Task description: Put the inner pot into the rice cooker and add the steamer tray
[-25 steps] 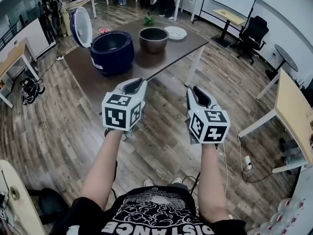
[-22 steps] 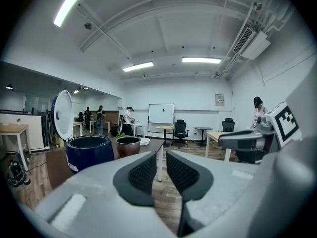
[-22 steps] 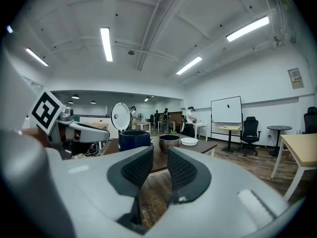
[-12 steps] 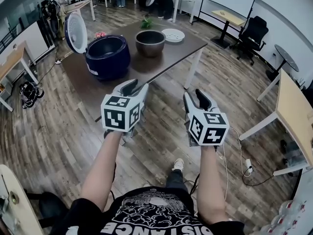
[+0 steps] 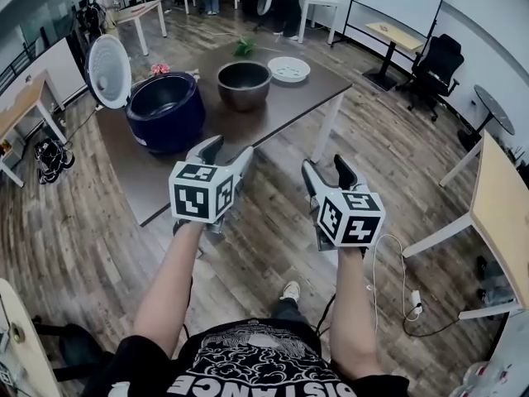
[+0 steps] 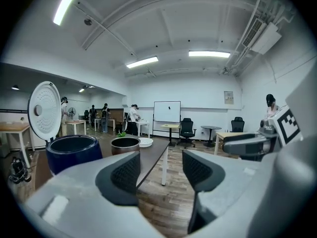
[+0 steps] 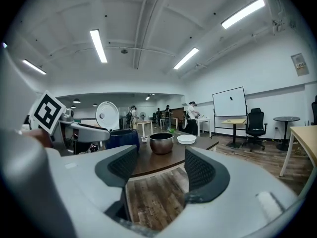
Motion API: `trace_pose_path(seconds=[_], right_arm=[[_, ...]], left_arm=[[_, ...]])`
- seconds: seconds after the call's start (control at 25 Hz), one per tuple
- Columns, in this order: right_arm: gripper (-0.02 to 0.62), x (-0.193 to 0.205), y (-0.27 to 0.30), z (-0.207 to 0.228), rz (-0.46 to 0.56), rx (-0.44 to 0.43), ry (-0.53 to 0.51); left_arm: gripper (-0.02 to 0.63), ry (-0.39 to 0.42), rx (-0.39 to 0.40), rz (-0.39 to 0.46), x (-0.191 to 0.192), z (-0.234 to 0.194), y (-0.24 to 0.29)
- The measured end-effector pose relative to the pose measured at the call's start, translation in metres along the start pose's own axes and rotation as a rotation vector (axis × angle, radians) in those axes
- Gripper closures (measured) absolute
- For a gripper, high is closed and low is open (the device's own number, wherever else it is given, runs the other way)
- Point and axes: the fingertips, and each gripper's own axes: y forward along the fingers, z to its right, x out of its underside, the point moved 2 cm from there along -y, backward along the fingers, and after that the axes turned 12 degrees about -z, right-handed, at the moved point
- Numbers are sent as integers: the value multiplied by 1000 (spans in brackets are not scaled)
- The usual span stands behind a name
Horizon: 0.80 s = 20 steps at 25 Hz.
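I hold my left hand-held gripper (image 5: pixel 227 149) and my right hand-held gripper (image 5: pixel 324 165) side by side, well apart from each other. Both are over the wooden floor (image 5: pixel 273 222), the left one at the near edge of the brown surface (image 5: pixel 285 106). Both are released: their jaws have just been opening and now stand apart, with nothing between the dark ribbed pads. Through each gap I see only floorboards and the surface ahead.

In the head view the dark blue rice cooker (image 5: pixel 165 110) sits on the surface at 11 o'clock from my left hand-held gripper. Its bowl faces up, and its round lid (image 5: pixel 109 71), white inside, stands upright at the cooker's 10 o'clock side.

The inner pot (image 5: pixel 244 85) is a dark metal bowl standing upright on the surface at the cooker's 3 o'clock, near it but not touching. It lies at 12 o'clock from my left hand-held gripper. The white steamer tray (image 5: pixel 289 69) lies flat on the surface at the pot's 2 o'clock, just beside it and apart. It is at 11 o'clock from my right hand-held gripper.

A small green plant (image 5: pixel 245 46) sits at the pot's 12 o'clock near the far edge. Neither hand-held gripper touches anything on the surface.
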Motion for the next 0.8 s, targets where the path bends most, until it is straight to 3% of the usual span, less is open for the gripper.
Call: trace_pose_path(seconds=[0.4, 0.8], right_arm=[[210, -36, 51, 91, -41, -75, -14], [143, -54, 87, 139, -49, -115, -42]], left_arm=[[265, -42, -53, -7, -49, 21, 83], [181, -64, -104, -18, -68, 23, 129]])
